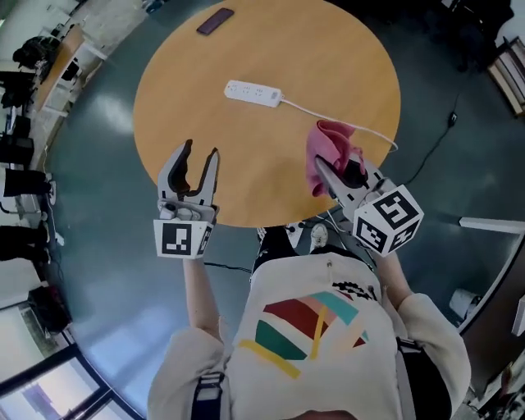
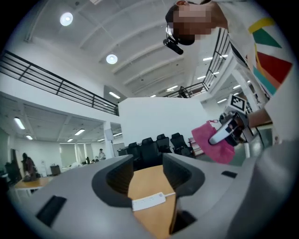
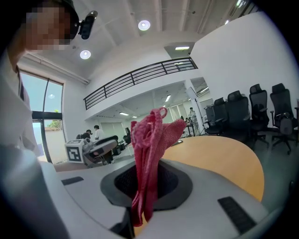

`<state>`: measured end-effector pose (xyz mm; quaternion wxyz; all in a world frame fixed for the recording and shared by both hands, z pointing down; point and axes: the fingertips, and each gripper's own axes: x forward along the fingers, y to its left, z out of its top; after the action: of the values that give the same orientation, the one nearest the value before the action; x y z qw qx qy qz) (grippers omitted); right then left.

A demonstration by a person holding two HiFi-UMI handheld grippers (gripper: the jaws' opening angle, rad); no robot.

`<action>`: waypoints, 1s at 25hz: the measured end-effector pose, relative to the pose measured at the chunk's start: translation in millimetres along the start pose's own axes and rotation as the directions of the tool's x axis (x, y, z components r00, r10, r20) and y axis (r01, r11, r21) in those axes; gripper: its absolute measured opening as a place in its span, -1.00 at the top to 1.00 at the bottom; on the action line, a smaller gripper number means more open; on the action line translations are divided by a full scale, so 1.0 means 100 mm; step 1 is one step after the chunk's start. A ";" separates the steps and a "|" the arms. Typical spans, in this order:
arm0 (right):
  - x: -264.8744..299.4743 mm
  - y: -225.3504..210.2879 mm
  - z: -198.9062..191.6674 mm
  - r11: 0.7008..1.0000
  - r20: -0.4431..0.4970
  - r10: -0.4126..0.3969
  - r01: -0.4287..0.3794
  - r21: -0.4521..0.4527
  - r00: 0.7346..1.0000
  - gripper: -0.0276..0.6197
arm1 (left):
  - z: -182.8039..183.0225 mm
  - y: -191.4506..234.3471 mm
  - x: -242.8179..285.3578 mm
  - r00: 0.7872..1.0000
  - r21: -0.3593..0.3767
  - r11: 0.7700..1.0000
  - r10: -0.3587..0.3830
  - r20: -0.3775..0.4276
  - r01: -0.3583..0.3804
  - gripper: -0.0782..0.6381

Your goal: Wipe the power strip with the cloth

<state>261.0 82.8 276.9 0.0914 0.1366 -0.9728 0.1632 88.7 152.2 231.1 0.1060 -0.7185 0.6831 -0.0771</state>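
Note:
A white power strip (image 1: 253, 93) lies on the far half of the round wooden table (image 1: 271, 172), its white cable (image 1: 332, 116) trailing off to the right. In the left gripper view the power strip (image 2: 148, 201) shows low between the jaws, well ahead of them. My left gripper (image 1: 201, 157) hovers over the table's near left part, open with nothing between its fingers. A pink cloth (image 1: 326, 148) stands bunched upward with my right gripper (image 1: 330, 174) shut on it, above the near right part of the table. The cloth (image 3: 147, 149) fills the middle of the right gripper view.
A dark flat phone-like object (image 1: 215, 21) lies at the table's far edge. The person's torso stands against the near rim. Grey floor surrounds the table. Black office chairs (image 3: 261, 112) stand beyond it.

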 end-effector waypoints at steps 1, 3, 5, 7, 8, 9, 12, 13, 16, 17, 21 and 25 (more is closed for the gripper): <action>0.05 -0.11 0.06 1.000 0.001 -0.028 0.028 0.009 1.000 0.79 | -0.12 0.04 0.23 0.998 0.029 0.998 -0.062 -0.020 0.062 0.11; 0.18 -0.31 0.16 0.997 -0.002 -0.068 0.068 0.043 0.998 0.79 | -0.46 0.08 0.67 0.975 0.105 0.974 -0.191 -0.114 0.203 -0.05; 0.45 -0.44 0.25 0.994 -0.008 -0.070 0.070 0.081 0.998 0.79 | -0.85 0.20 1.02 0.928 0.180 0.926 -0.287 -0.238 0.333 -0.06; 0.81 -0.58 0.31 0.990 -0.030 -0.061 0.064 0.126 0.998 0.79 | -1.24 0.37 1.33 0.872 0.229 0.867 -0.357 -0.335 0.443 -0.06; 1.00 -0.65 0.31 0.985 -0.046 -0.053 0.060 0.160 0.998 0.79 | -1.43 0.45 1.47 0.843 0.240 0.837 -0.388 -0.374 0.492 -0.06; 1.20 -0.73 0.30 0.978 -0.060 -0.041 0.053 0.203 0.997 0.79 | -1.62 0.51 1.60 0.812 0.244 0.807 -0.418 -0.407 0.538 -0.06; 1.94 -1.00 0.30 0.939 -0.080 0.006 0.022 0.342 0.997 0.79 | -2.20 0.68 1.94 0.703 0.226 0.705 -0.513 -0.492 0.672 -0.06; 2.25 -1.10 0.30 0.923 -0.091 0.014 0.022 0.384 0.996 0.79 | -2.40 0.76 2.02 0.658 0.212 0.664 -0.545 -0.519 0.717 -0.06; 3.19 -1.36 0.21 0.856 -0.140 0.025 0.051 0.515 0.990 0.79 | -2.94 1.03 2.18 0.517 0.170 0.529 -0.623 -0.588 0.831 -0.06; 3.41 -1.43 0.14 0.825 -0.151 0.034 0.058 0.563 0.988 0.79 | -3.07 1.07 2.21 0.477 0.159 0.490 -0.640 -0.602 0.857 -0.06; 3.67 -1.62 -0.12 0.719 -0.161 0.082 0.054 0.693 0.984 0.79 | -3.26 0.75 2.40 0.379 0.153 0.373 -0.665 -0.644 0.915 -0.06; 3.77 -1.66 -0.42 0.685 -0.223 0.106 0.091 0.723 0.969 0.79 | -3.30 0.56 2.45 0.305 0.109 0.314 -0.688 -0.658 0.943 -0.05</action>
<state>-40.7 -142.8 448.3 0.1493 0.1362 -0.8091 0.5519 -36.0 -110.6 527.0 0.0434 -0.8687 0.1521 -0.4694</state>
